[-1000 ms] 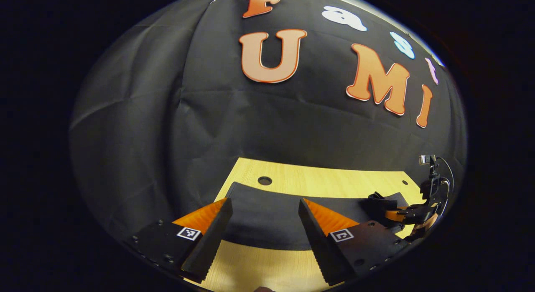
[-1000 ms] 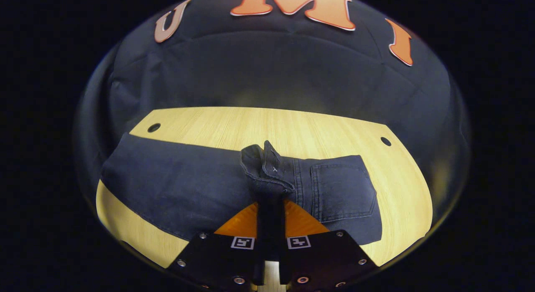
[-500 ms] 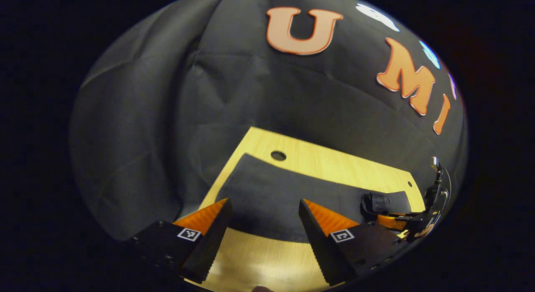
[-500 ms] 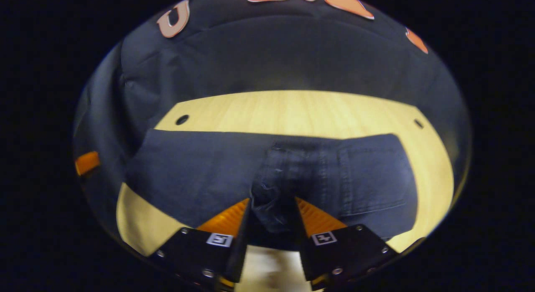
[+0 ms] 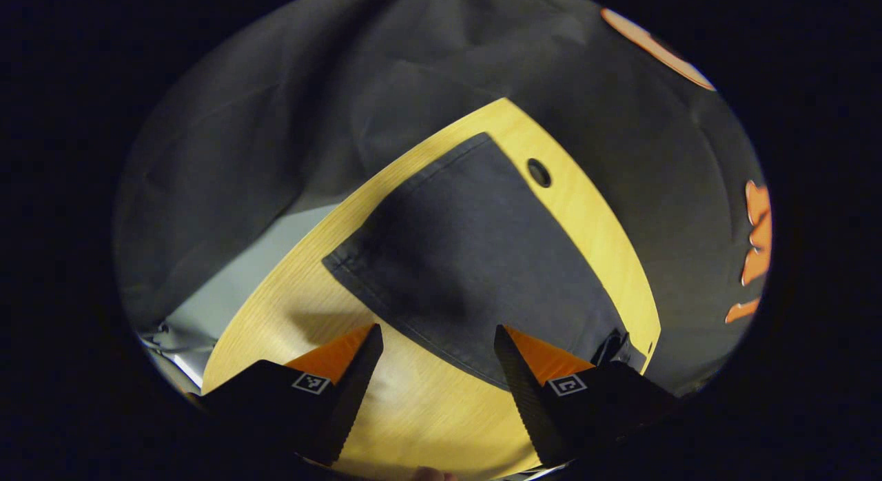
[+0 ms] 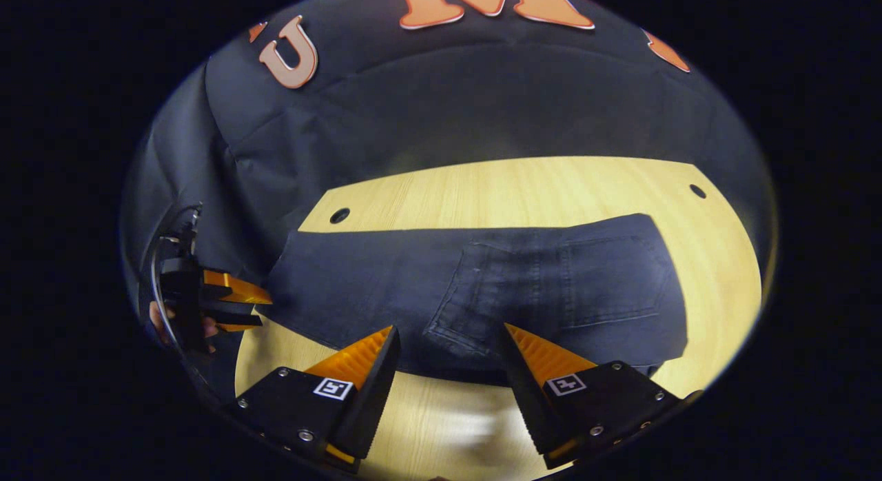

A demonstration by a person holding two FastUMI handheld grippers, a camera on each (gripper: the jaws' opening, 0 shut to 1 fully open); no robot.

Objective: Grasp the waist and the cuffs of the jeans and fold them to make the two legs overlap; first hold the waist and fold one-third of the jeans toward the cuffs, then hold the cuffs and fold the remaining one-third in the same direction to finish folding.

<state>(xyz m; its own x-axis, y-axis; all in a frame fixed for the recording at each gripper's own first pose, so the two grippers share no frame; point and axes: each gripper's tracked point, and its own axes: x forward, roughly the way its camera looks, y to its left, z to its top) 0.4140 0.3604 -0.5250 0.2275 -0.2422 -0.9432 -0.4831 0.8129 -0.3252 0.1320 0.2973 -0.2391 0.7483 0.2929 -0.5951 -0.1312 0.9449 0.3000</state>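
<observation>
Dark blue jeans (image 6: 372, 288) lie flat across the wooden table (image 6: 524, 185), legs overlapped. The waist third (image 6: 592, 281), back pockets up, is folded over onto the legs. My right gripper (image 6: 448, 336) stands open just before the folded waist's near edge, with nothing between its fingers. In the left gripper view the cuff end of the jeans (image 5: 475, 260) lies ahead, its hem running slantwise. My left gripper (image 5: 437, 343) is open over the table just short of the jeans' near edge. The right gripper view shows that left gripper (image 6: 264, 311) at the far left, held by a hand.
The table has small round holes near its back corners (image 6: 339, 215) (image 6: 697, 190) (image 5: 538, 171). Its left edge drops to grey floor (image 5: 234, 288). Bare wood (image 5: 413, 412) lies in front of the jeans. Black cloth closes the back.
My right gripper has opened and let go of the waist, which now lies flat on the legs. My left gripper has swung round and down toward the cuff end.
</observation>
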